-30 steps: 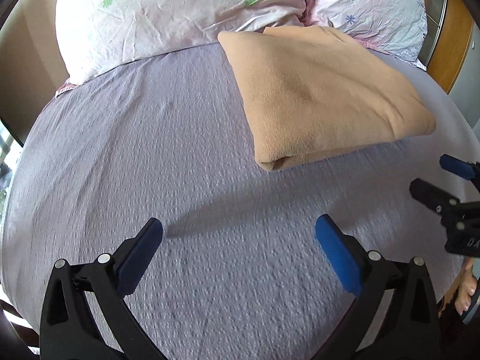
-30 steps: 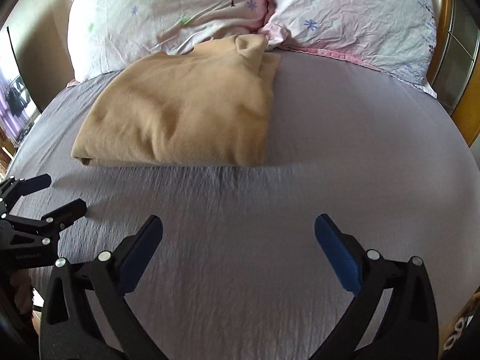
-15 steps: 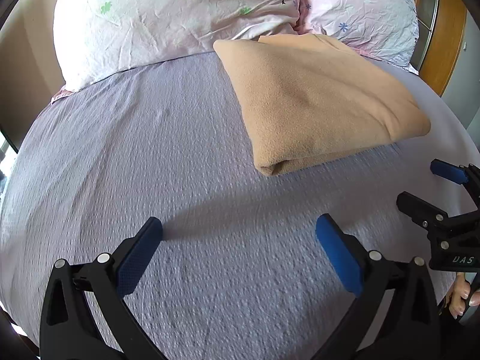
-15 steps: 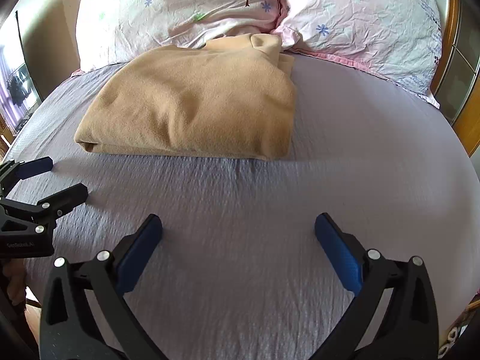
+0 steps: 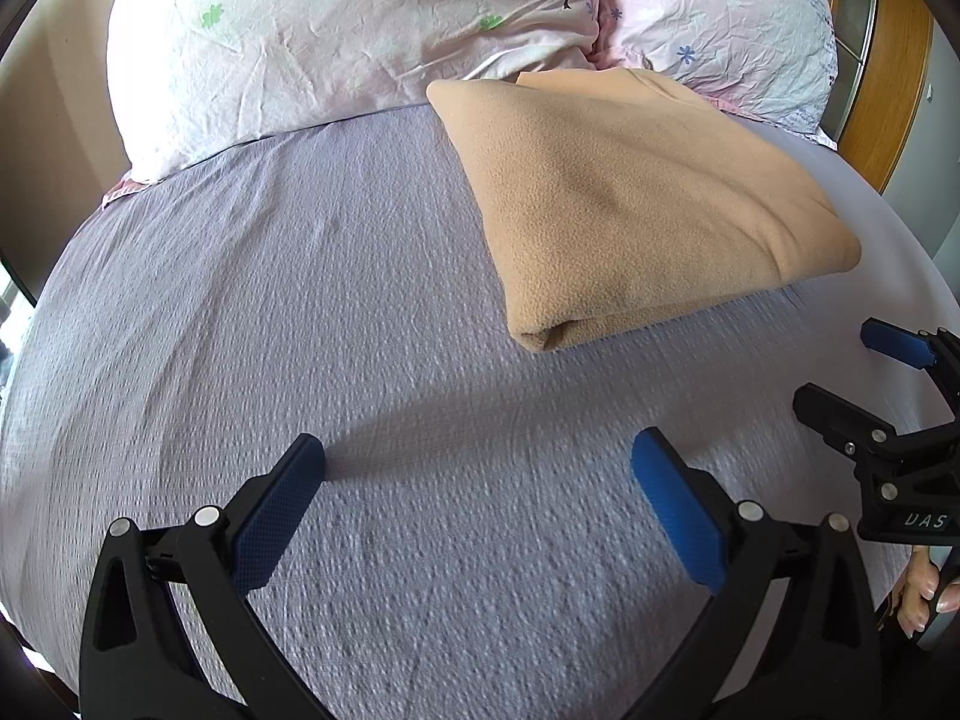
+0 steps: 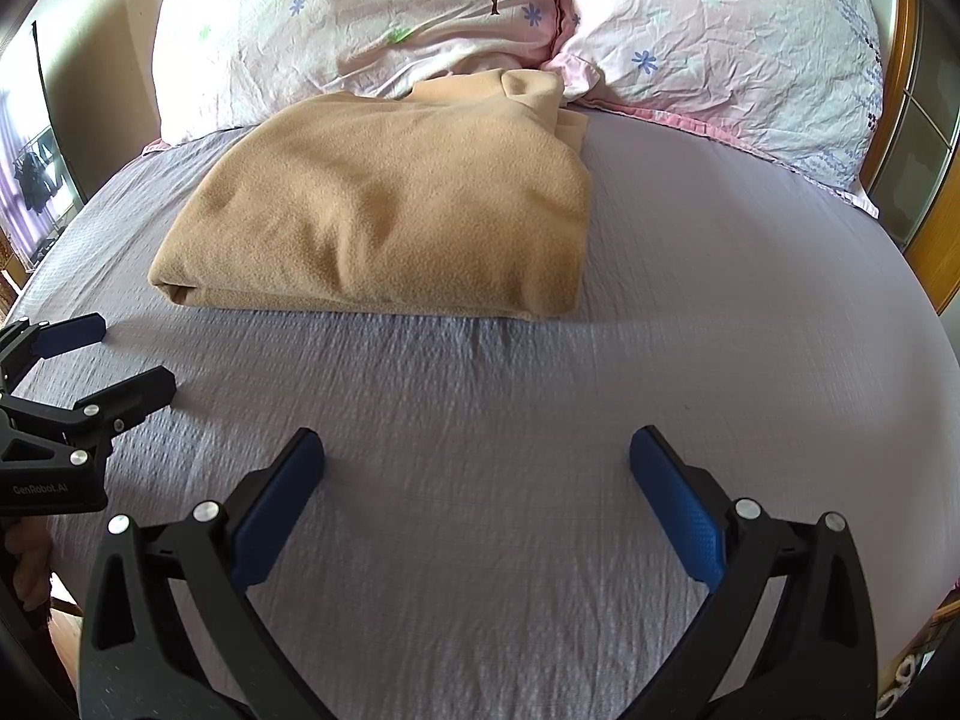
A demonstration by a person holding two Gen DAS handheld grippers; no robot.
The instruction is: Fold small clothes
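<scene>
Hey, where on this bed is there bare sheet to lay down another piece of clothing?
The wide strip of grey sheet between the folded tan garment and both open grippers, left gripper and right gripper, is bare. So is the patch right of the garment, below the right pillow. The head end is crowded: garment against pillows.

One folded tan fleece garment [image 5: 642, 204] lies on one bed sheet [image 5: 300, 312], with two floral pillows, a left pillow [image 5: 336, 36] and a right pillow [image 5: 720, 18]; two grippers, the left gripper [image 5: 478, 480] and right gripper [image 6: 477, 474], each show two blue pads
</scene>
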